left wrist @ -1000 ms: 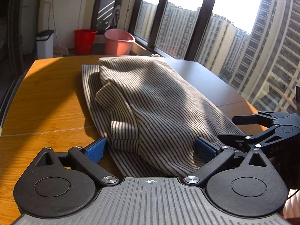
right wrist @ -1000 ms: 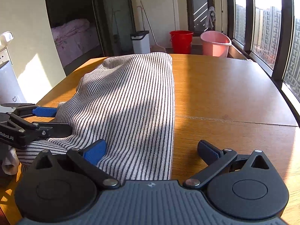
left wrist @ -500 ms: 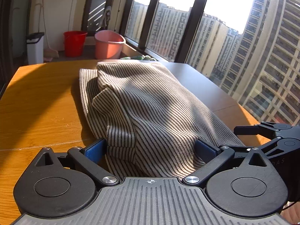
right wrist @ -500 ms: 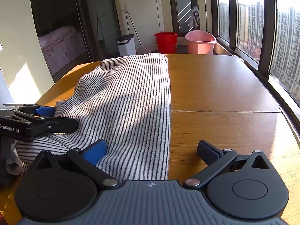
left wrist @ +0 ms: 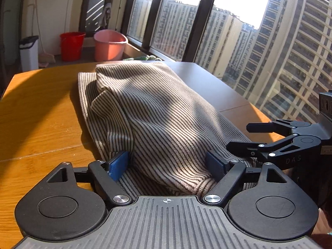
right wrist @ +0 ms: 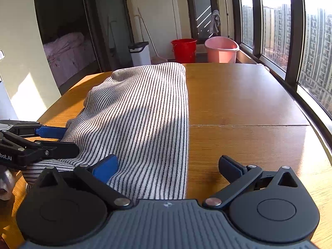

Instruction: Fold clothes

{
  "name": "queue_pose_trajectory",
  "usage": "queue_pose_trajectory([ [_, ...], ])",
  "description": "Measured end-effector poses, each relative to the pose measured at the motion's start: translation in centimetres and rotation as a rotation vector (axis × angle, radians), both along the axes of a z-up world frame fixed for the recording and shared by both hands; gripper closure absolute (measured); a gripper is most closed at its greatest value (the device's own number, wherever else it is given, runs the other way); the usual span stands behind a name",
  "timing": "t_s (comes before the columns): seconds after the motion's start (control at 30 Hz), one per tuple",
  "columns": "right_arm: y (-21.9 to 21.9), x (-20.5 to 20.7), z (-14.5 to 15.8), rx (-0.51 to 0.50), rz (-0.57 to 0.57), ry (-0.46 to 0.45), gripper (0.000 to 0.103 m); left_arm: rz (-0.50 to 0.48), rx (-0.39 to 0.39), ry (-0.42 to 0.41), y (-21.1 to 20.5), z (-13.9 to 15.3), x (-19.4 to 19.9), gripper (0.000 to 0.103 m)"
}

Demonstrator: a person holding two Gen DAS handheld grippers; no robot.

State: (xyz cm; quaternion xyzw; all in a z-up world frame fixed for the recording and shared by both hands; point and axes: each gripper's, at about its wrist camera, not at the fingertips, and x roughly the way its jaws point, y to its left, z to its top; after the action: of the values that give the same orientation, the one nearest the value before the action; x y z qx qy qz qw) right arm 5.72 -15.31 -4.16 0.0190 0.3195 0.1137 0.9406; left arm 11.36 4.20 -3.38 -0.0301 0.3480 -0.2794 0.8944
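A striped beige-and-black garment point(left wrist: 157, 112) lies lengthwise on the wooden table point(left wrist: 37, 112), partly folded with a bunched layer on top. My left gripper point(left wrist: 168, 164) is open, its blue pads either side of the garment's near left hem. My right gripper point(right wrist: 168, 166) is open over the garment's point(right wrist: 143, 112) near right edge, one blue pad on the cloth, the other pad over bare table point(right wrist: 244, 103). Each gripper shows in the other's view: the right one point(left wrist: 257, 137) at right, the left one point(right wrist: 54, 139) at left.
A red bucket point(right wrist: 183, 49), a pink basin point(right wrist: 222, 48) and a white bin point(right wrist: 141, 53) stand on the floor beyond the table's far end. Windows run along the right side. A bedroom doorway is at the far left.
Both grippers have moved slightly forward over the garment's near hem. The left gripper's jaws have narrowed somewhat around the cloth. The garment lies the same.
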Motion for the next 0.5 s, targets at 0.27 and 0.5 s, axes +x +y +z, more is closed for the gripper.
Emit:
queue_pose_trajectory([
  [0.27,2.5,-1.3,1.7,0.030,0.163,-0.036,0.000,-0.001,0.005,0.002,0.0,0.0,-0.1,0.013],
  [0.5,3.1,0.0,0.1,0.029,0.175,0.050,0.000,-0.011,-0.087,0.007,1.0,0.9,-1.2,0.012],
])
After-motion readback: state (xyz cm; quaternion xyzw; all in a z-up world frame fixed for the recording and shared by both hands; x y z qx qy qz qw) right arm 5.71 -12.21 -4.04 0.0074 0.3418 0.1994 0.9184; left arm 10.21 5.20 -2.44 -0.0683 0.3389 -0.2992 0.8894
